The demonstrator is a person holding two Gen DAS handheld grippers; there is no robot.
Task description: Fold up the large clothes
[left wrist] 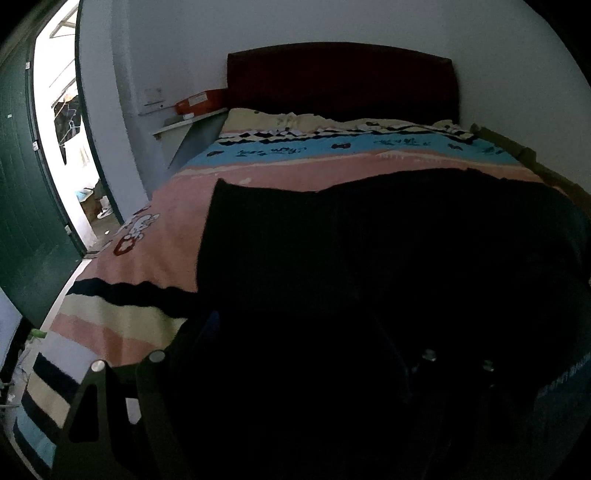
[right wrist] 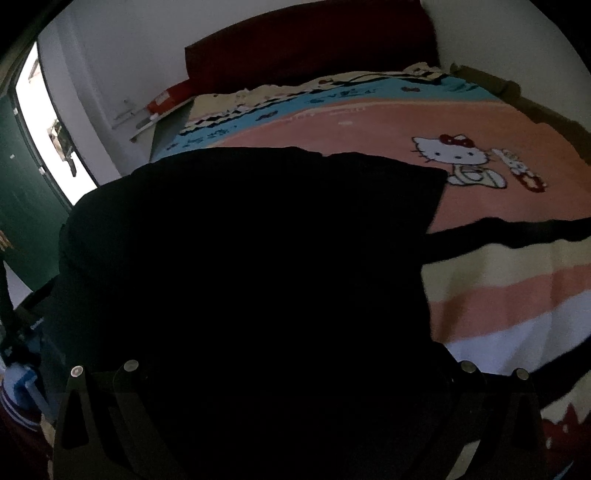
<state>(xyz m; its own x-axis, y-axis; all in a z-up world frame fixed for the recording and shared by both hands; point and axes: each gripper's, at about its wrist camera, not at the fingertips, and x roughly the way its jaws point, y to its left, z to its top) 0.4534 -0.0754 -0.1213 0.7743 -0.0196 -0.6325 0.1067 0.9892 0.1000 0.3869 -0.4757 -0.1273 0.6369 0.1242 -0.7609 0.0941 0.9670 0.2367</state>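
A dim bedroom with pale walls [left wrist: 295, 26]; a bed fills most of both views, spread with a striped blanket [left wrist: 280, 170] in pink, blue, cream and black bands, with a white cartoon cat [right wrist: 456, 157] printed on the pink field. A dark red headboard [left wrist: 340, 79] stands against the far wall. Beside it on the left a narrow shelf [left wrist: 188, 123] is fixed to the wall, and an orange box [left wrist: 197, 101] rests on it. Further left a dark green door [left wrist: 26, 206] stands open, and bright daylight pours through the doorway [left wrist: 70, 122], where hanging clothes show faintly.

A large black garment [left wrist: 388, 251] lies spread across the near half of the bed, over the pink field, its far edge running roughly straight across the blanket. In the right wrist view the same cloth [right wrist: 251, 258] covers the middle and left of the frame, its right corner just short of the cat print.

The left gripper [left wrist: 295, 369] and the right gripper [right wrist: 295, 369] are both low at the garment's near edge. Their dark frames merge with the black cloth, so I cannot tell whether either pair of jaws is apart, together or clamped on the fabric.
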